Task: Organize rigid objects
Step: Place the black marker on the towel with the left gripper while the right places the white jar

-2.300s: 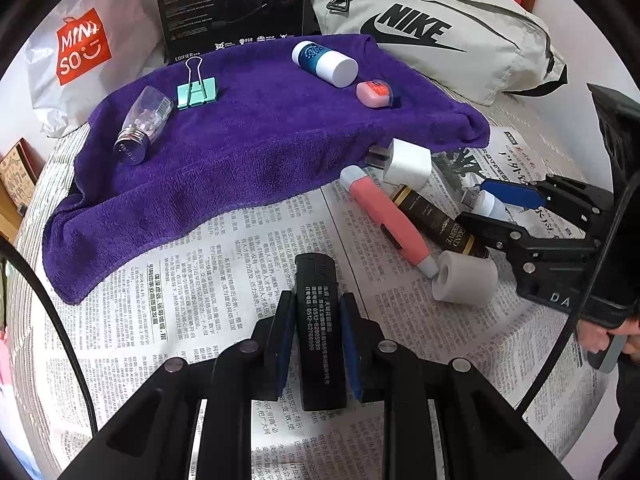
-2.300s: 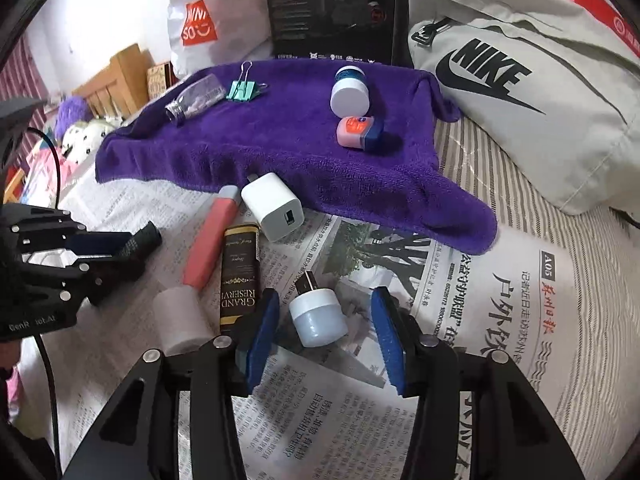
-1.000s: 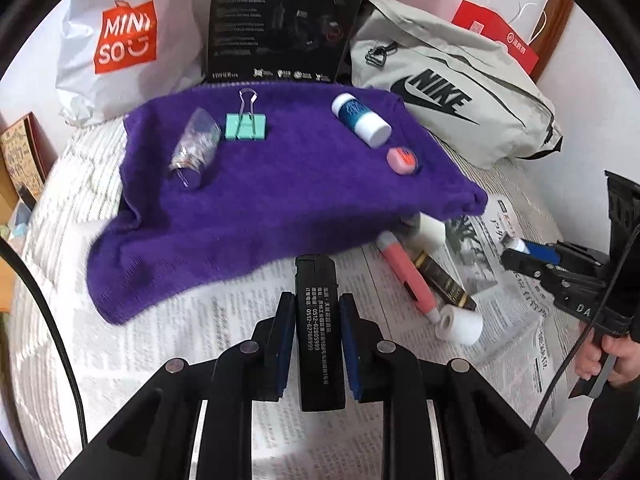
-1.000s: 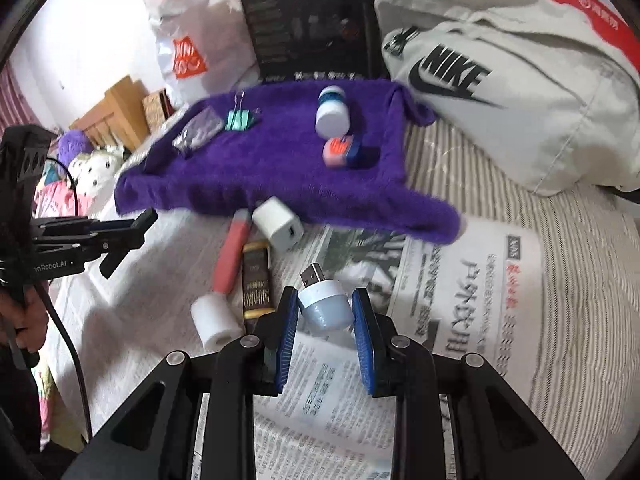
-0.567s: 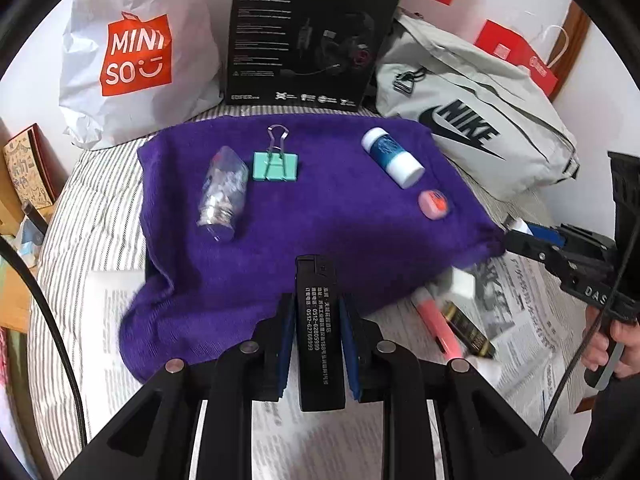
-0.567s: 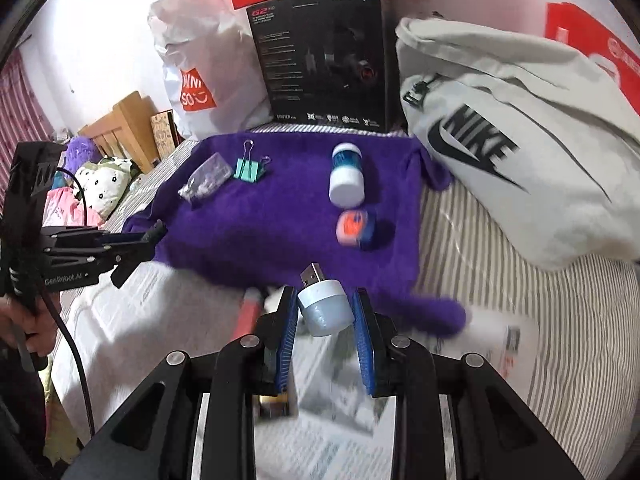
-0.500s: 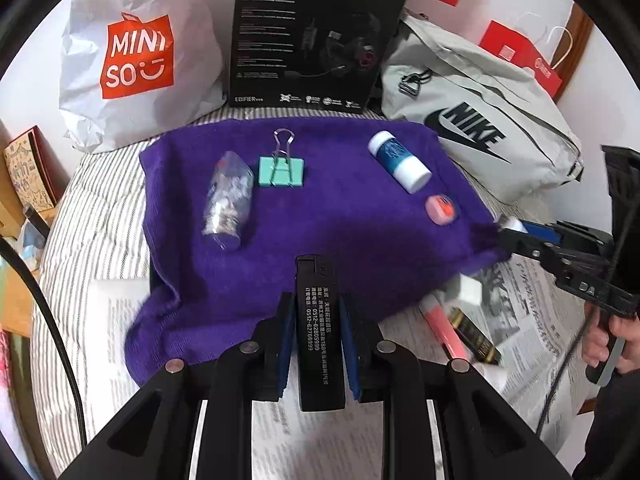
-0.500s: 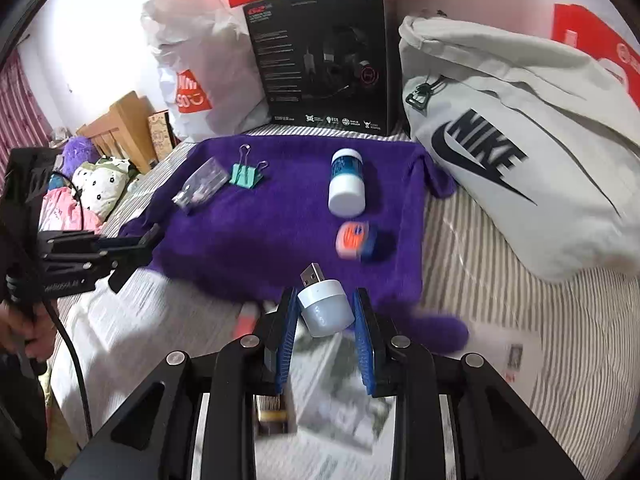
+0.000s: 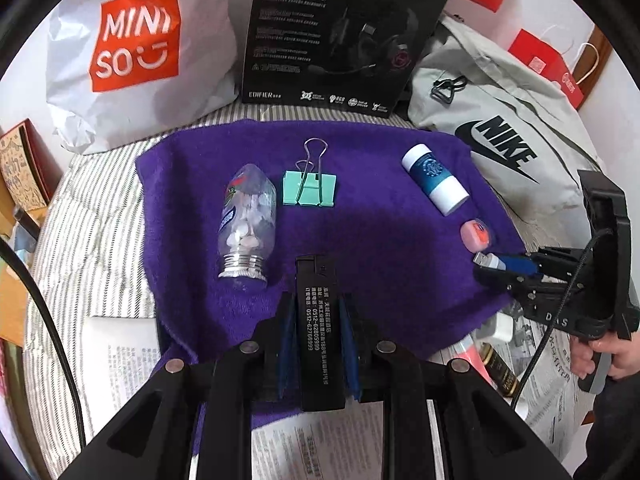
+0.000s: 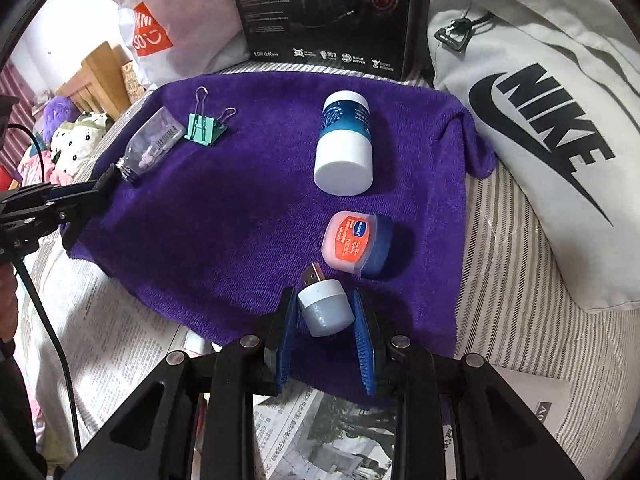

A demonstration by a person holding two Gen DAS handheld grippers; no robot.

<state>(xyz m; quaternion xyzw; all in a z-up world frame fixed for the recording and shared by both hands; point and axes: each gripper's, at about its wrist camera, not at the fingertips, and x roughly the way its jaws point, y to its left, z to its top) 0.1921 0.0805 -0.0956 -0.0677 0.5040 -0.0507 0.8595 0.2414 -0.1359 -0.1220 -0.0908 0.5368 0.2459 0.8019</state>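
Observation:
My left gripper (image 9: 316, 312) is shut on a black lighter (image 9: 318, 320) with white print, held over the near part of the purple towel (image 9: 380, 248). My right gripper (image 10: 325, 312) is shut on a small pale-blue USB plug light (image 10: 325, 310), its metal plug pointing up-left, above the towel's (image 10: 240, 220) near edge beside a pink lip-balm tin (image 10: 356, 244). On the towel lie a clear pill bottle (image 9: 248, 220), a teal binder clip (image 9: 310, 186) and a blue-and-white tube (image 9: 434, 184). The right gripper (image 9: 500, 270) also shows at the right of the left wrist view.
A Miniso bag (image 9: 136, 52), a black headset box (image 9: 340, 32) and a grey Nike bag (image 9: 500, 132) line the back. Newspaper (image 10: 120, 340) covers the striped bed in front. A white charger (image 9: 502, 326), a pink pen and a dark tube (image 9: 498, 372) lie at the right.
Both grippers have moved forward from over the newspaper to over the towel, each still holding its object. The right one has come down close to the lip-balm tin.

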